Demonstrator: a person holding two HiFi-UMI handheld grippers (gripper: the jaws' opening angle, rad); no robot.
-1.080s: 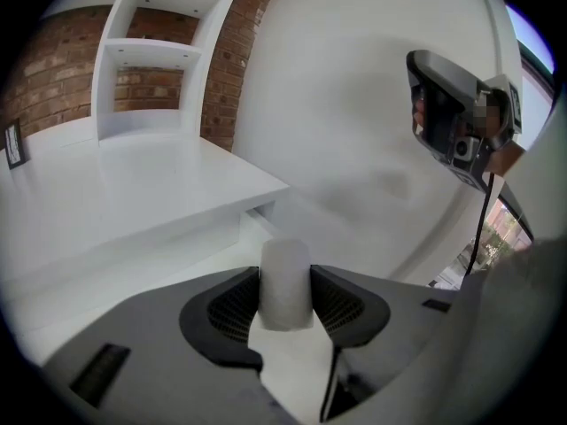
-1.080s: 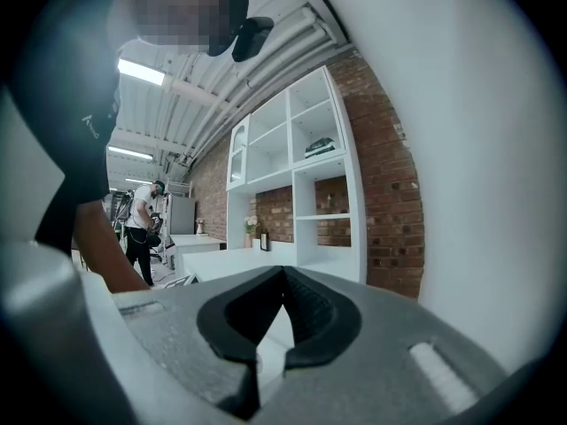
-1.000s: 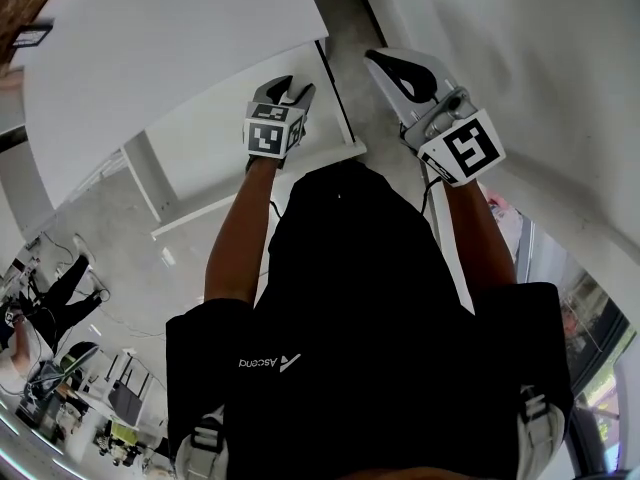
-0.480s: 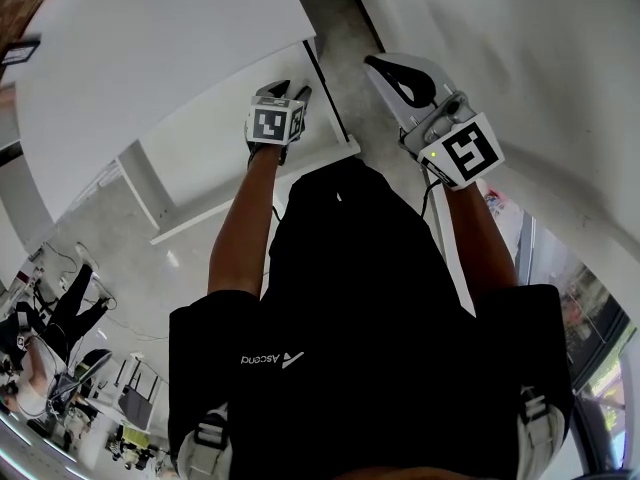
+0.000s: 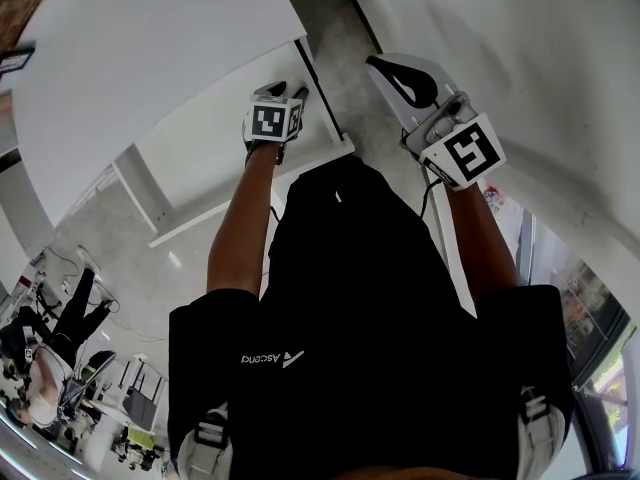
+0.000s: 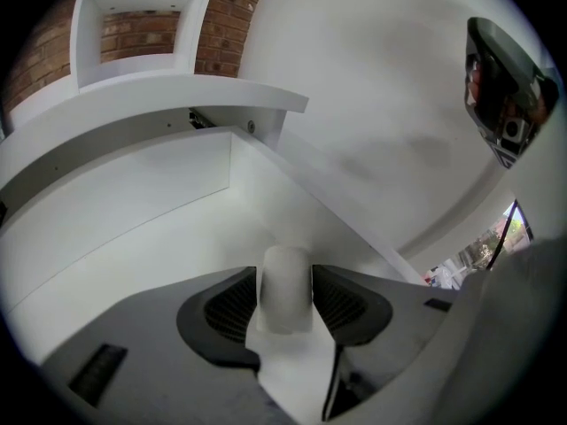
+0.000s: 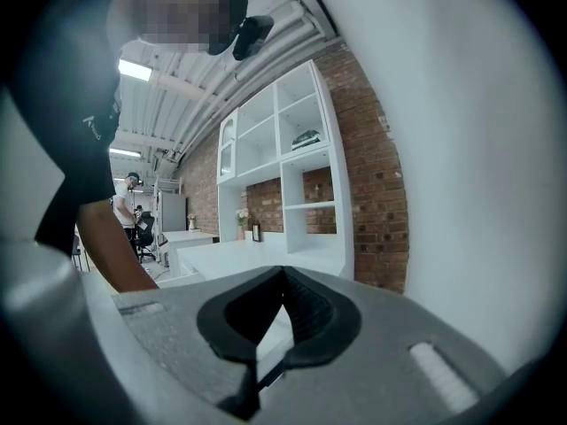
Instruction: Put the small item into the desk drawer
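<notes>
While the left tongs (image 6: 283, 274) reach into the open desk drawer (image 6: 133, 193), a small white cylinder (image 6: 284, 289) sits between their dark ribbed pads (image 6: 232, 306). These tongs have just been opening, yet in the left gripper view both pads look flush to the cylinder's sides with no gap visible, so they are grasping it. The cylinder's rounded end pokes out past the tips, over the drawer's white floor and near the slanting side wall (image 6: 337, 215). Can't tell if its other end touches the drawer floor.

Head view: the left tongs (image 5: 293, 94) point down into the drawer (image 5: 215, 143), close to its right front corner. The drawer is pulled out from under the white tabletop (image 5: 140, 58). The person's bare left forearm (image 5: 240, 228) runs up to the gripper above a black shirt (image 5: 370, 298).

The right tongs (image 7: 282, 277) are clenched: the pad tips meet and nothing is between them. In the head view the right tongs (image 5: 388, 68) sit to the right of the drawer, apart from it, over a grey floor strip (image 5: 325, 3), with their marker cube (image 5: 466, 151) facing the camera. The right gripper view looks toward a white shelving unit (image 7: 283, 166) against a brick wall (image 7: 372, 193).
</notes>
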